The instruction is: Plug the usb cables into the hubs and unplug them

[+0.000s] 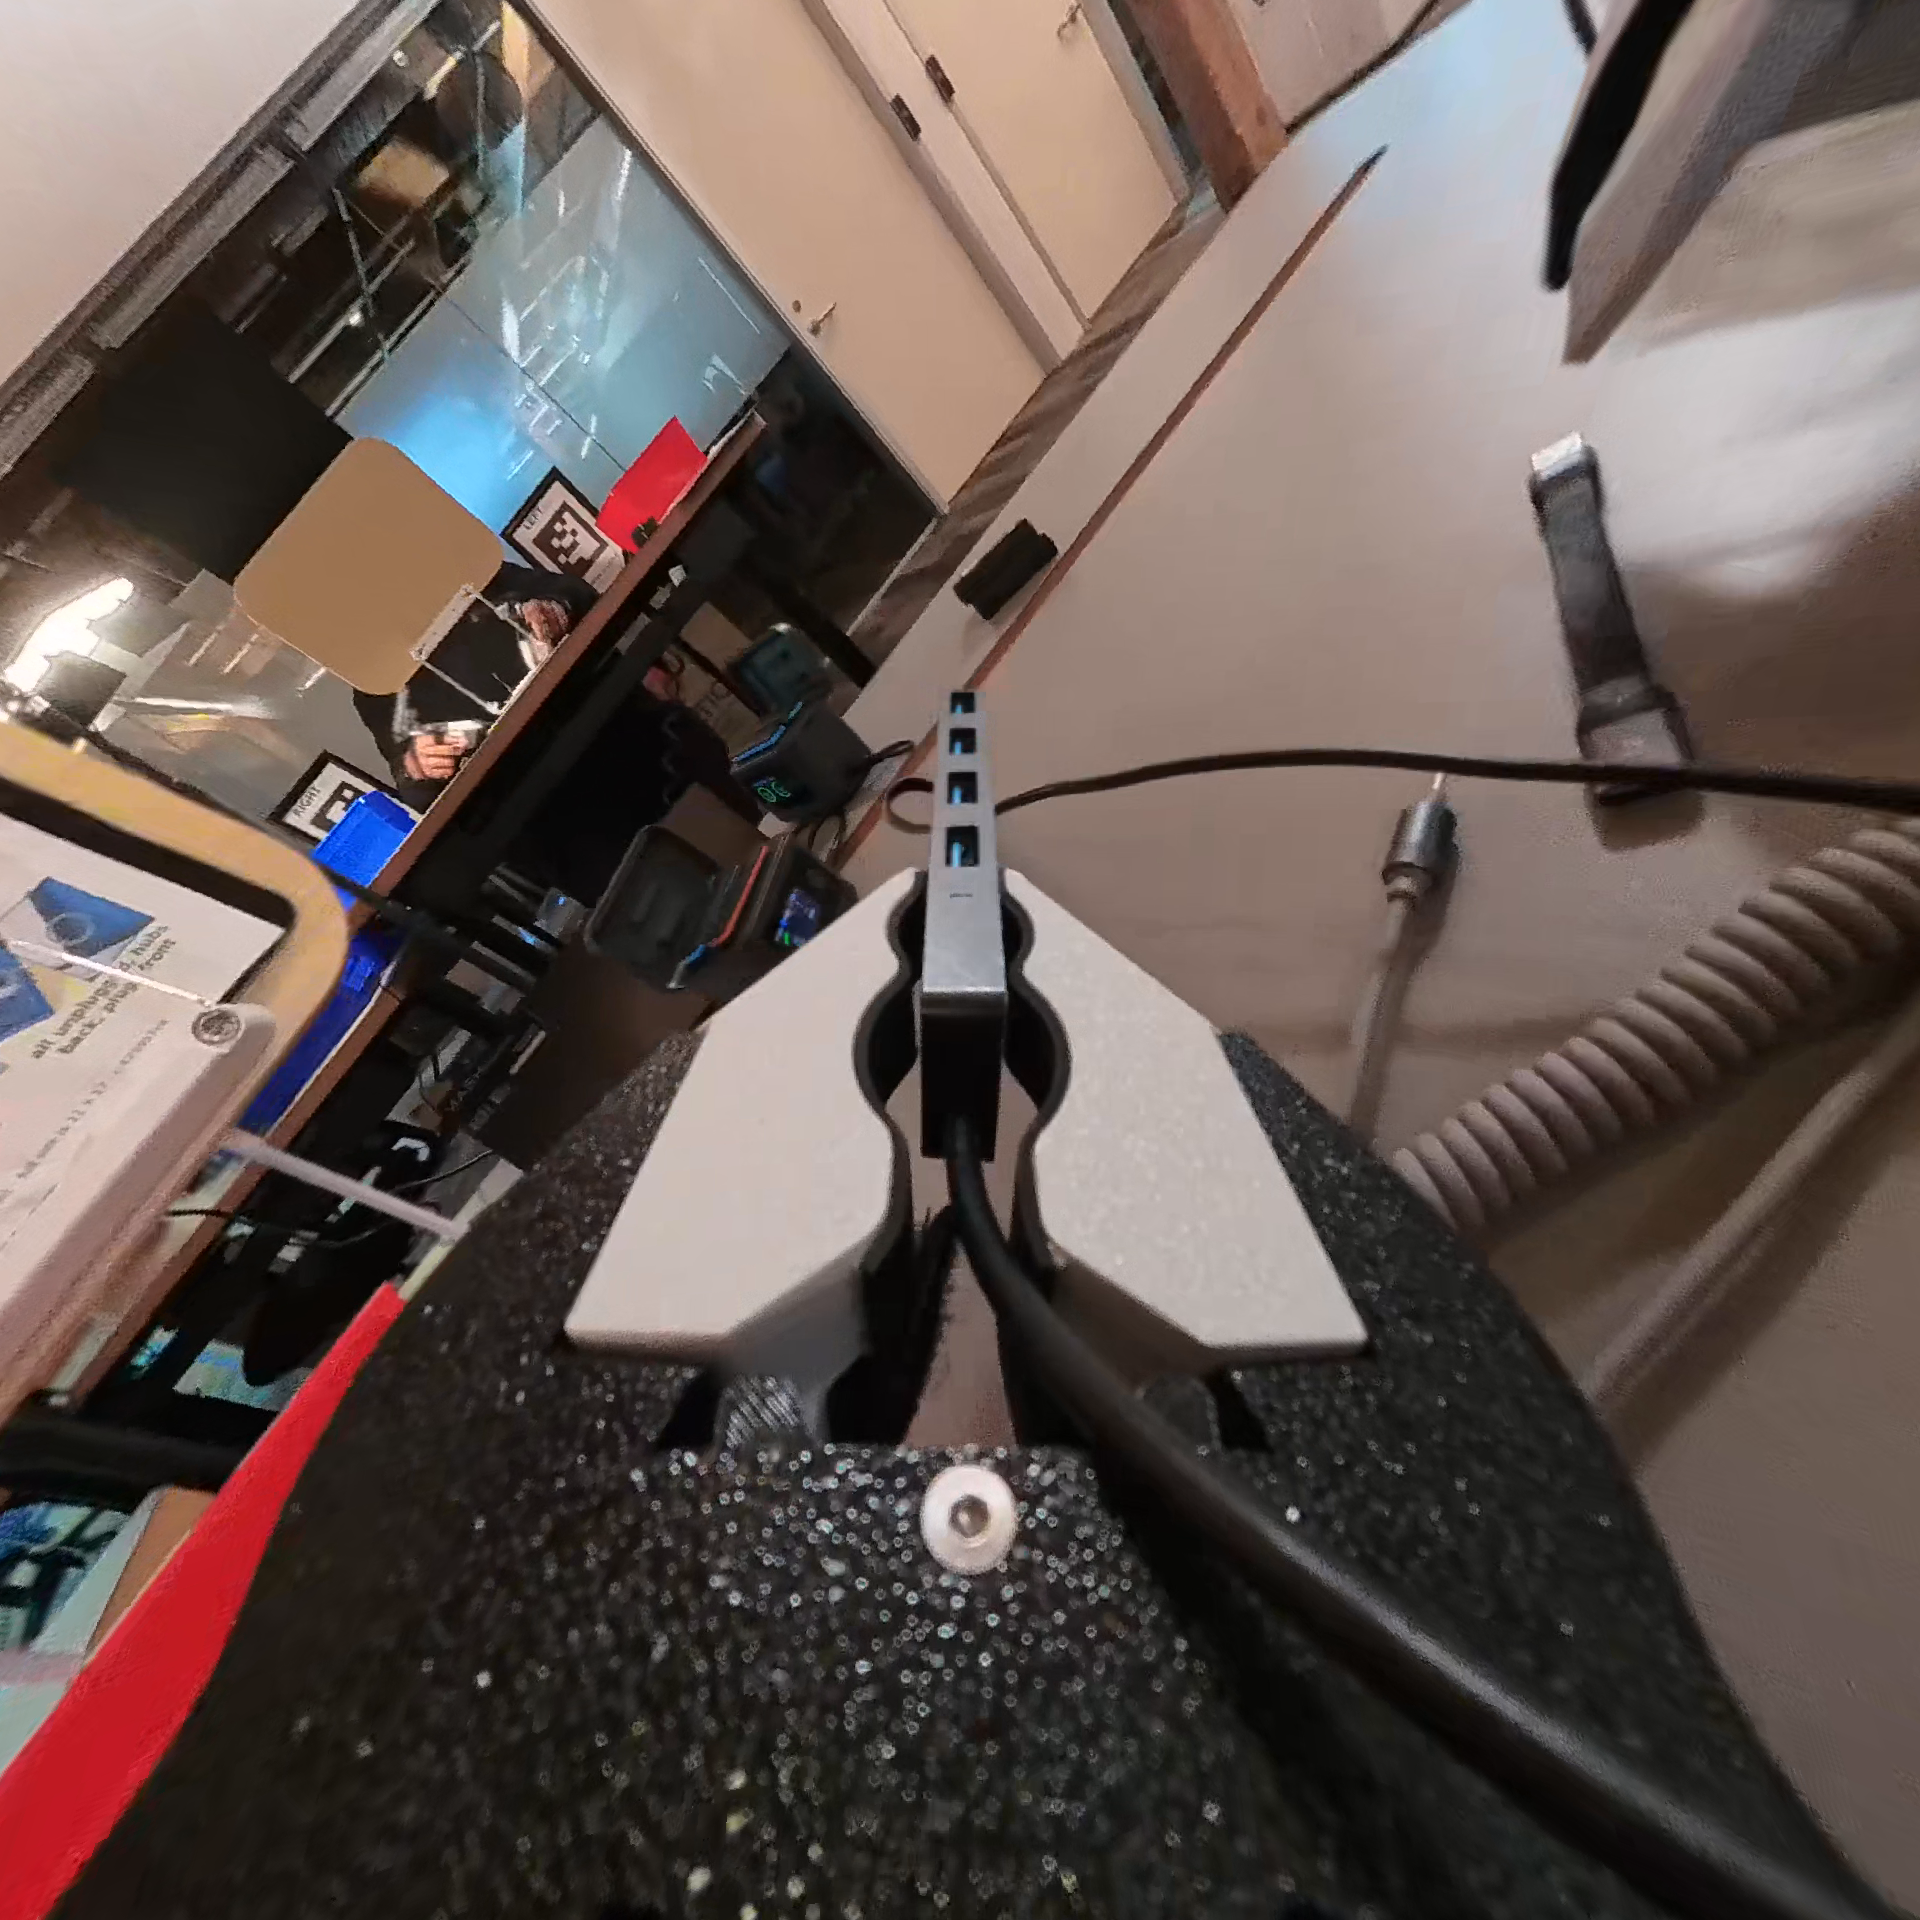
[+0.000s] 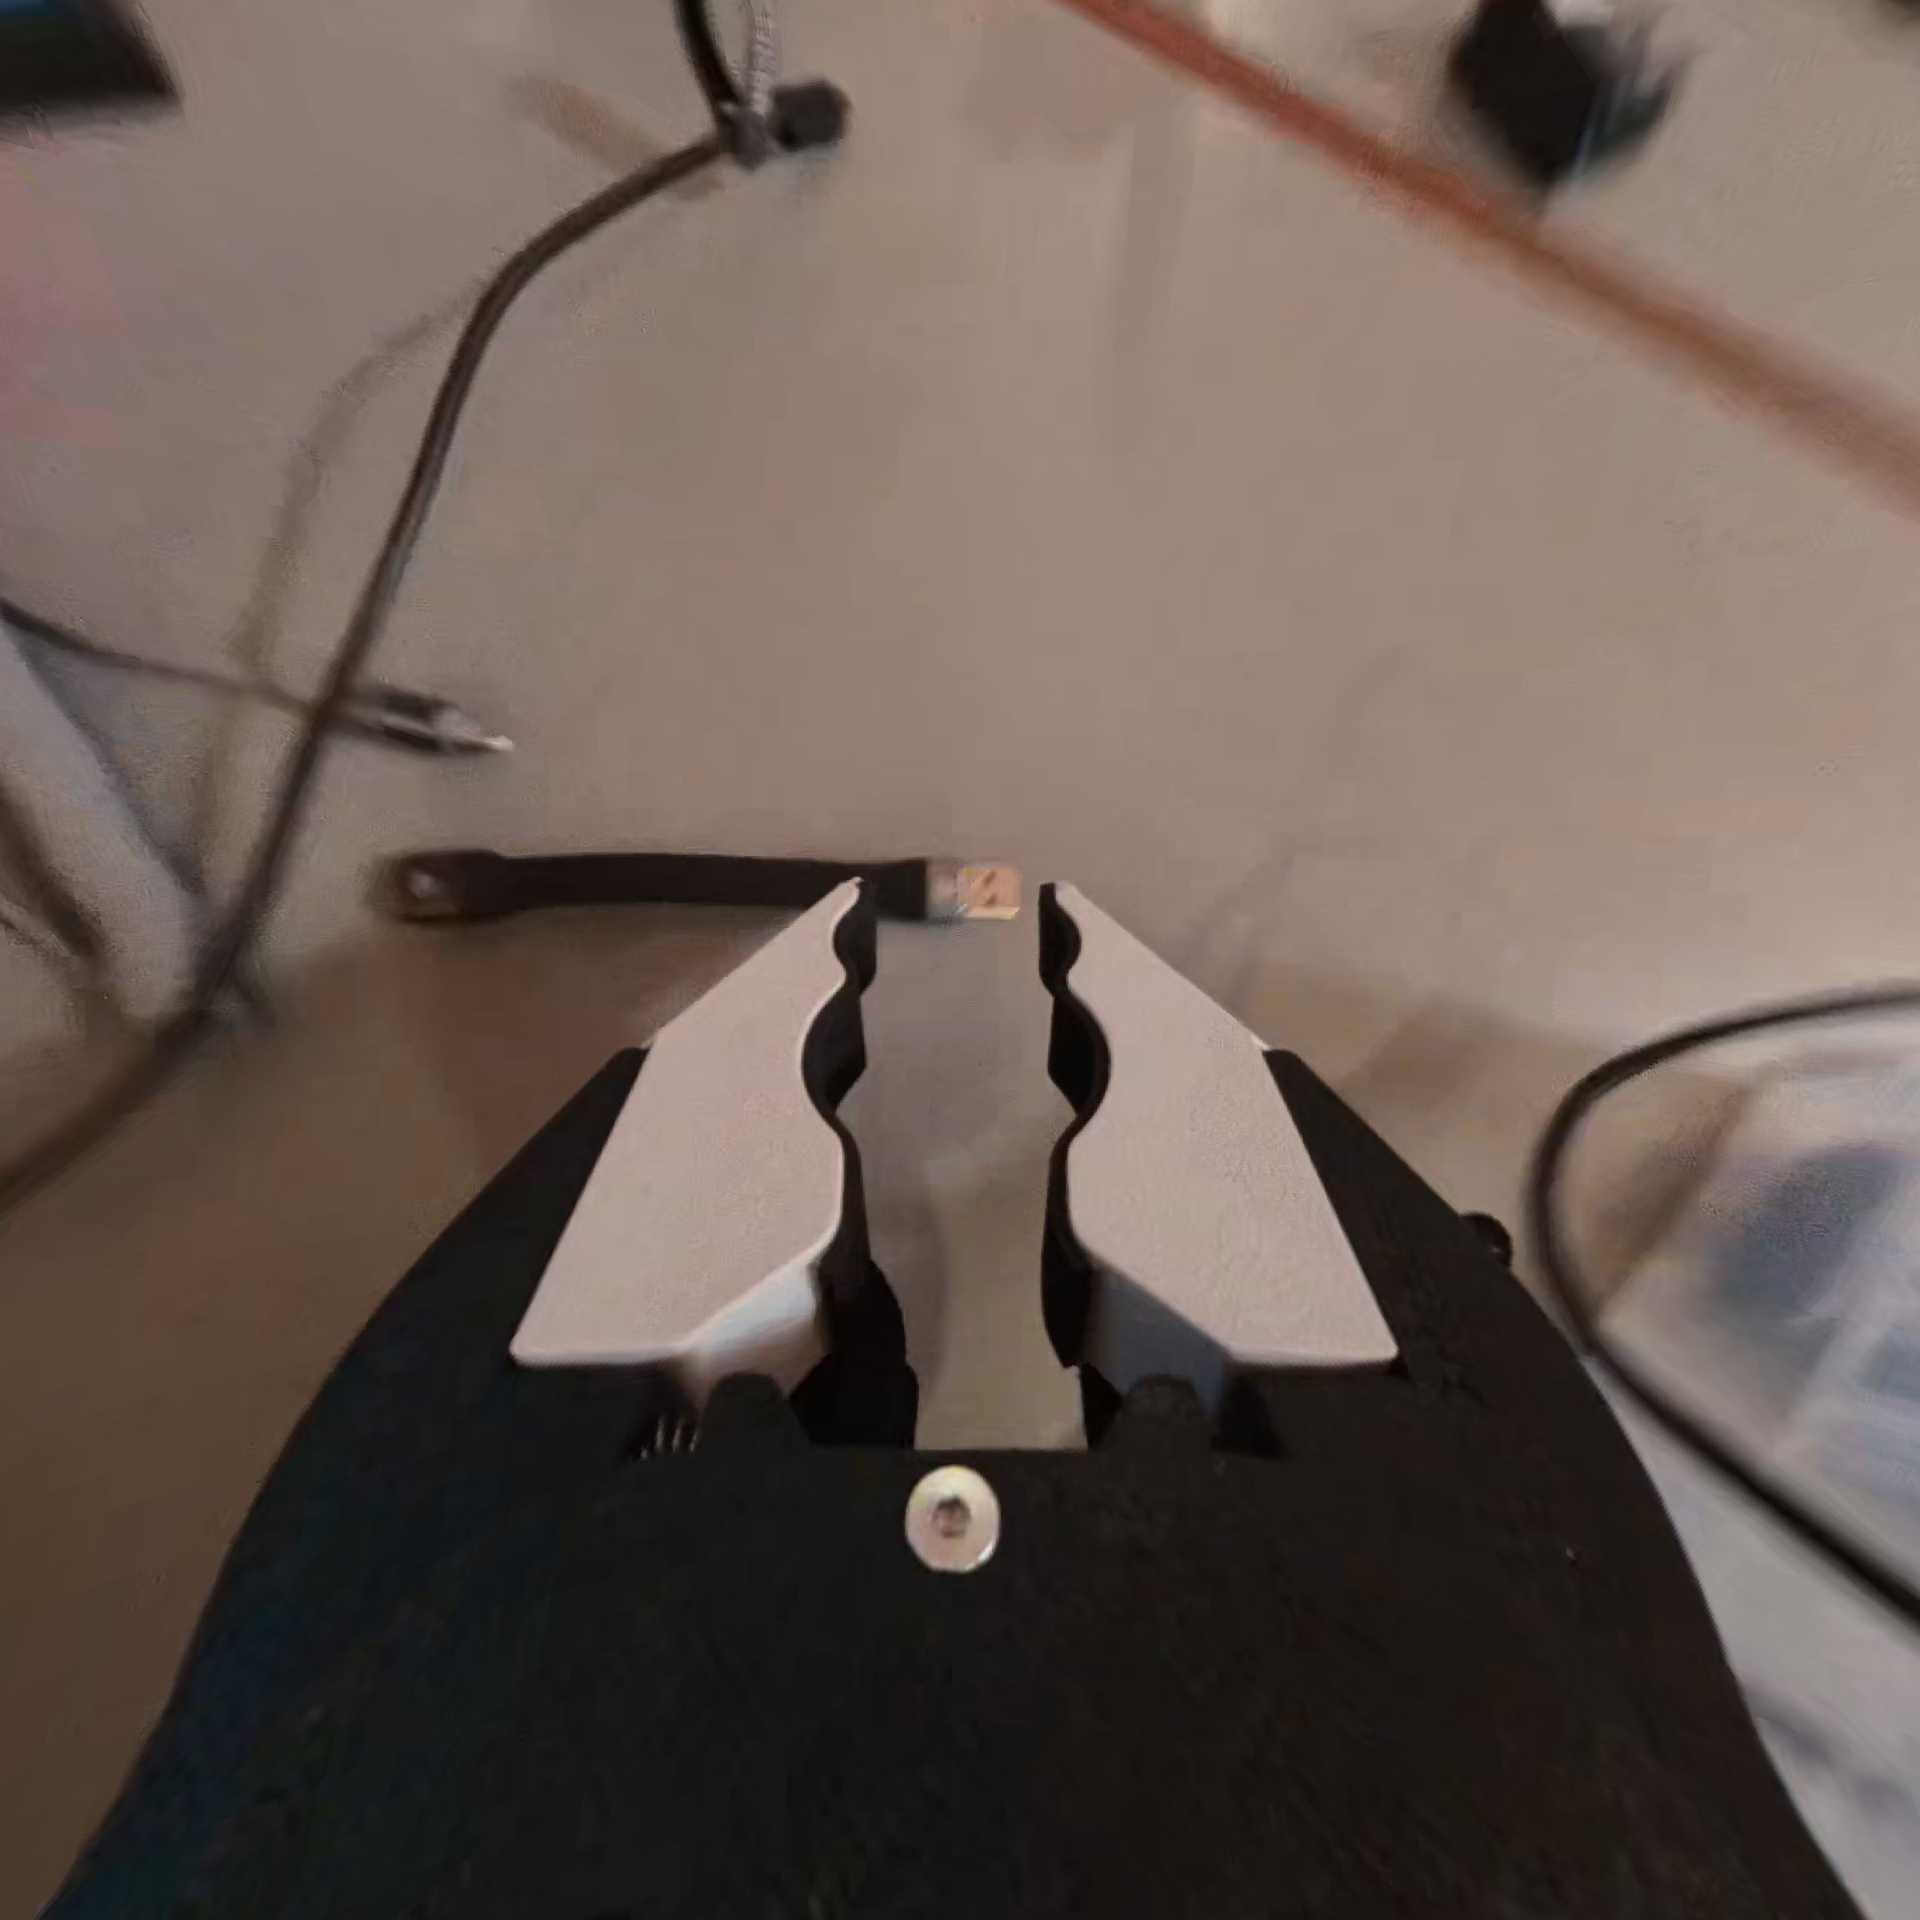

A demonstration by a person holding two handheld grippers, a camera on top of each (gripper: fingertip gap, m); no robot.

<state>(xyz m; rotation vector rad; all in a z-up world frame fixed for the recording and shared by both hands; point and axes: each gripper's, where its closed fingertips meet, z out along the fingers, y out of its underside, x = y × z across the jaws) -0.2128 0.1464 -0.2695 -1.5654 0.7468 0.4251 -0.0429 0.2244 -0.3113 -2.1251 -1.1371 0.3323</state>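
My left gripper (image 1: 961, 883) is shut on a slim dark grey USB hub (image 1: 961, 831). The hub points away from me with several blue-lit ports facing up, all empty. Its black cable (image 1: 1143, 1382) trails back over the gripper body. My right gripper (image 2: 951, 894) is open and empty, low over the table. A flat black USB cable (image 2: 665, 883) lies crosswise just beyond its fingertips, its silver plug (image 2: 977, 894) in line with the gap between the jaws. The left wrist view shows a black strap-like cable (image 1: 1595, 603) and a grey plug (image 1: 1418, 842) on the table.
A beige coiled cable (image 1: 1662, 997) and a thin black cable (image 1: 1351, 764) lie to the right of the hub. A small black block (image 1: 1006, 566) sits near the table's far edge. In the right wrist view, braided cables (image 2: 416, 457) and a pointed plug (image 2: 457, 727) lie left. A person works at a far desk.
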